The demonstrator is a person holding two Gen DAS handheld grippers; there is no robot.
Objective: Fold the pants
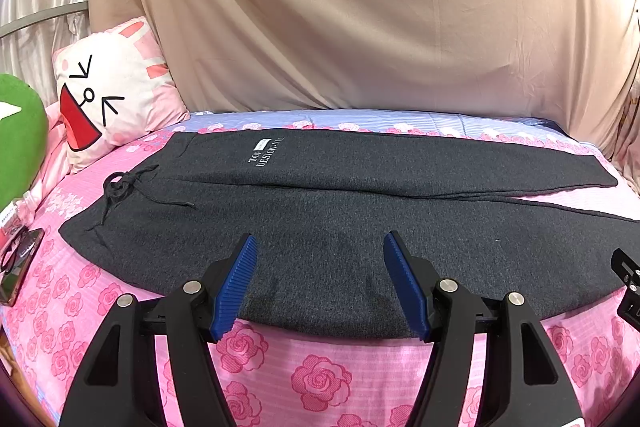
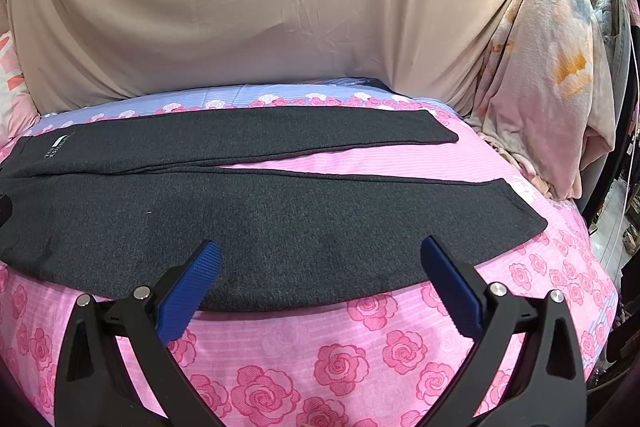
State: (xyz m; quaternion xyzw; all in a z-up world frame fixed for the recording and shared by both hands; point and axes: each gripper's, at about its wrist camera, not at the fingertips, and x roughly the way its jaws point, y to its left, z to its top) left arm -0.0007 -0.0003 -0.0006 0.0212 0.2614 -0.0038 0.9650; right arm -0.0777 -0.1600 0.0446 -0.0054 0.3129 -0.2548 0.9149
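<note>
Green plush: a green stuffed toy (image 1: 18, 135) sits at the far left edge of the left wrist view, about 9 o'clock.
Phone: a dark phone (image 1: 18, 269) lies on the bedspread near 8 o'clock, a looped cord on top of it.
Pillow: a white and pink cartoon-rabbit pillow (image 1: 116, 95) leans at 10 o'clock, just beside the waistband end.
Bedspread: a pink rose-print bedspread (image 1: 320, 375) covers the bed; a lilac striped band runs along its far side.
Pants: dark grey sweatpants (image 1: 320, 211) lie flat across the bedspread, waistband toward 9 o'clock, legs running toward 3 o'clock; both legs lie side by side, parting slightly near the cuffs.
Drawstring: a black drawstring (image 1: 120, 187) lies loosely tied on the waistband.
Logo: white lettering (image 1: 266, 153) shows on the far leg near the waist.
Left gripper: the left gripper (image 1: 320, 247) hovers at 6 o'clock over the near edge of the pants, its blue pads (image 1: 234, 291) spread apart with nothing between them.
Right gripper: the right gripper (image 2: 322, 253) hangs at 6 o'clock over the near leg, blue pads (image 2: 188, 295) spread wide, gripping nothing.
Backdrop: a beige sheet (image 2: 260, 7) hangs behind the bed at 12 o'clock.
Draped cloth: a pale floral cloth (image 2: 548, 67) hangs at 2 o'clock in the right wrist view, beyond the cuffs.
</note>
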